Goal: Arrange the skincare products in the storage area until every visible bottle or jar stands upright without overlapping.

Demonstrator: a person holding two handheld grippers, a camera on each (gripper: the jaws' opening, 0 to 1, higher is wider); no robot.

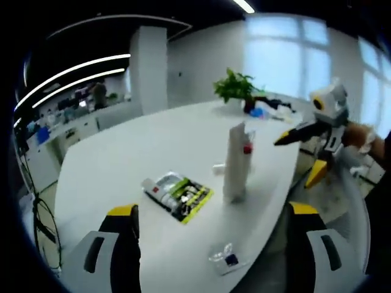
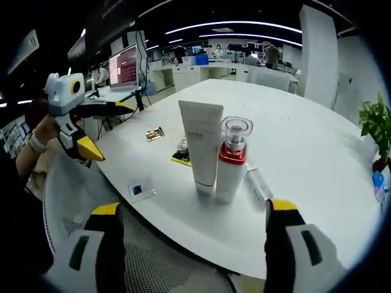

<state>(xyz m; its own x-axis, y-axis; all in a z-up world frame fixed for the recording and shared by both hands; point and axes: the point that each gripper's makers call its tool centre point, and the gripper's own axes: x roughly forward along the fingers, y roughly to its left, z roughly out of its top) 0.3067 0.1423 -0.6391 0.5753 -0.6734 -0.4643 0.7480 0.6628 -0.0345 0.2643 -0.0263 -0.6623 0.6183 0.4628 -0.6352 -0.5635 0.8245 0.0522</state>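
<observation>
While both grippers, left [image 2: 91, 131] and right [image 1: 305, 149], hovered off the table [image 2: 317, 152] edge with fingers wide and empty, tube [image 2: 202, 145] and pump bottle [image 2: 232, 160] stood upright near that edge, touching, so next looked like righting the flat-lying packet [image 1: 180, 194].

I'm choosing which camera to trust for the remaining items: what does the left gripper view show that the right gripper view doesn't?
Left gripper view alone: the lying silver tube on the green-yellow packet, facing the camera. Right gripper view alone: a small gold packet and a monitor beyond the table. Both: the upright white tube touching the red-collared pump bottle, a clear sachet, and the other hand-held gripper, open.
</observation>
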